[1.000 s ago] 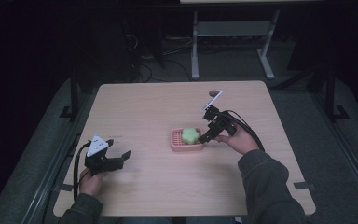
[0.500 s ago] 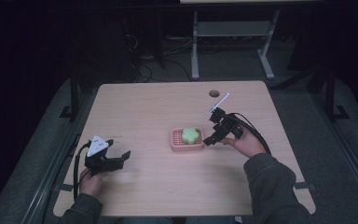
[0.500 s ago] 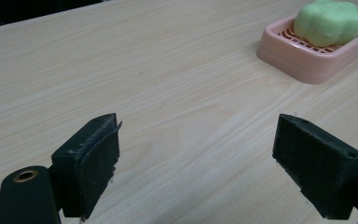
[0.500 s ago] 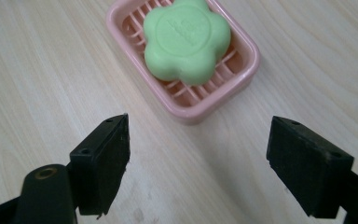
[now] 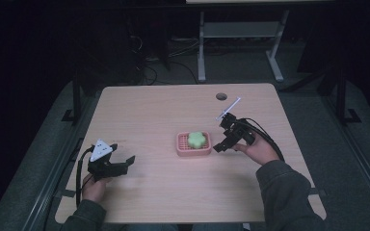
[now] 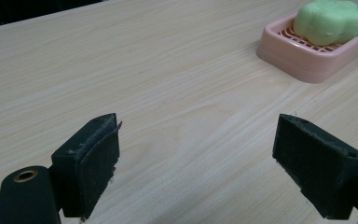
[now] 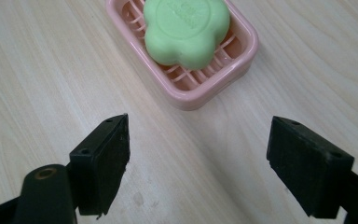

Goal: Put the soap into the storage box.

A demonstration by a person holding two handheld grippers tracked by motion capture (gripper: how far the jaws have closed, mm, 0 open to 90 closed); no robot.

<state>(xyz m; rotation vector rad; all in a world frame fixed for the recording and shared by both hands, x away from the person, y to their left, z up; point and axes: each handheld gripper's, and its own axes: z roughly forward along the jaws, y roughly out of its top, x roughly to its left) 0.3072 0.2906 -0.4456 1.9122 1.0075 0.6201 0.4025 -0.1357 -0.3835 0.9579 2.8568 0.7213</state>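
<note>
Lying just beyond right claw (image 7: pixel 198 163): soap (image 7: pixel 186 29)

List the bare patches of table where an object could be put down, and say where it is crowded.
Free: the far half beyond the soap dish, and between it and the left hand-held gripper. Crowded: beside the dish where the right hand-held gripper hovers.

A green flower-shaped soap (image 5: pixel 197 139) is lying flat in a pink slatted soap dish (image 5: pixel 181 149), filling most of it and rising above its rim. The dish is sitting flat on the wooden table (image 5: pixel 173 106), a little right of its middle, well apart from every edge, its long sides running along the table's front edge.
</note>
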